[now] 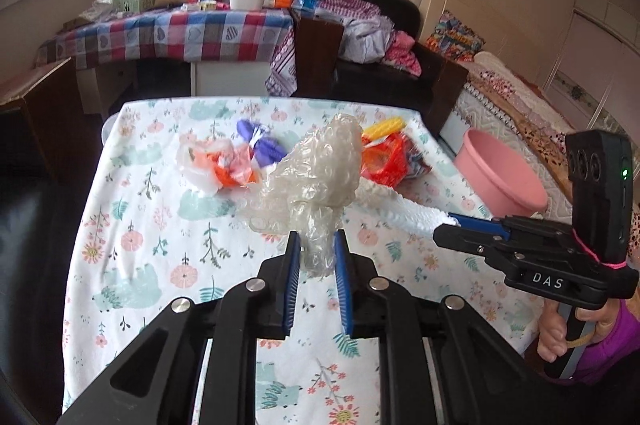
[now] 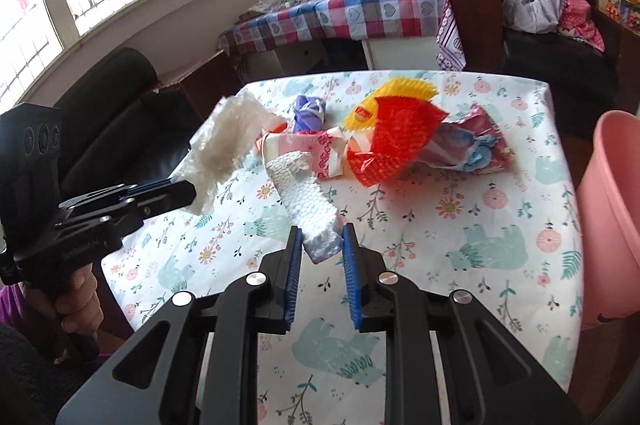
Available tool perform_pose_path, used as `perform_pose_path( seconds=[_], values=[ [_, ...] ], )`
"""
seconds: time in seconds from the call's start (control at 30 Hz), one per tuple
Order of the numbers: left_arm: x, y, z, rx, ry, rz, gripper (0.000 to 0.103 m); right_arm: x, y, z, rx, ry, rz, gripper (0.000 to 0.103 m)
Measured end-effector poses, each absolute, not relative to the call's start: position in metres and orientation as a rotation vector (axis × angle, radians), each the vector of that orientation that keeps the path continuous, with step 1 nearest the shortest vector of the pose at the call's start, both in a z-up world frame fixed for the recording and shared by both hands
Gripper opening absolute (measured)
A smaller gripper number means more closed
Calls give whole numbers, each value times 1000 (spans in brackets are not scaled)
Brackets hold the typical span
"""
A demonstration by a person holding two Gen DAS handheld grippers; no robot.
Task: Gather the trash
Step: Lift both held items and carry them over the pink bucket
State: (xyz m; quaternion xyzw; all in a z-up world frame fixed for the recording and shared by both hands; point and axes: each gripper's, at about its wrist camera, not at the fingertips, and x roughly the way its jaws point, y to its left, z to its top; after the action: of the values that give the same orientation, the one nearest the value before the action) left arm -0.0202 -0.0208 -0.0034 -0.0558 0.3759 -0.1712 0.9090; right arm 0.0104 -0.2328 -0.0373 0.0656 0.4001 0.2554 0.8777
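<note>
My left gripper (image 1: 317, 240) is shut on a crumpled wad of clear bubble wrap (image 1: 320, 165) and holds it above the floral table (image 1: 160, 265). My right gripper (image 2: 320, 237) is shut on a strip of white foam netting (image 2: 304, 201). The right gripper also shows in the left wrist view (image 1: 452, 225), and the left gripper shows in the right wrist view (image 2: 188, 191) with the bubble wrap (image 2: 228, 141). More trash lies on the table: a red and yellow bag (image 2: 396, 137), a purple wrapper (image 2: 308, 113), a pink and white wrapper (image 2: 316, 149) and a pink and blue bag (image 2: 476, 145).
A pink plastic basin (image 2: 612, 209) stands off the table's right edge; it also shows in the left wrist view (image 1: 500, 173). A black sofa (image 2: 120, 113) is to the left. A checked table (image 1: 180, 33) with clutter and an armchair (image 1: 380, 57) stand behind.
</note>
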Motion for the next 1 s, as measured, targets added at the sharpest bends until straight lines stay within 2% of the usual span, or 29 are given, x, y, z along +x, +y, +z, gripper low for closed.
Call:
perform_pose_path(
  seconds=[0.43, 1.0],
  values=[
    [-22, -54, 22, -100, 698, -411, 16, -1, -287, -21, 230, 737, 425, 21],
    [16, -132, 36, -70, 669, -550, 16, -8, -381, -11, 342, 618, 174, 21]
  ],
)
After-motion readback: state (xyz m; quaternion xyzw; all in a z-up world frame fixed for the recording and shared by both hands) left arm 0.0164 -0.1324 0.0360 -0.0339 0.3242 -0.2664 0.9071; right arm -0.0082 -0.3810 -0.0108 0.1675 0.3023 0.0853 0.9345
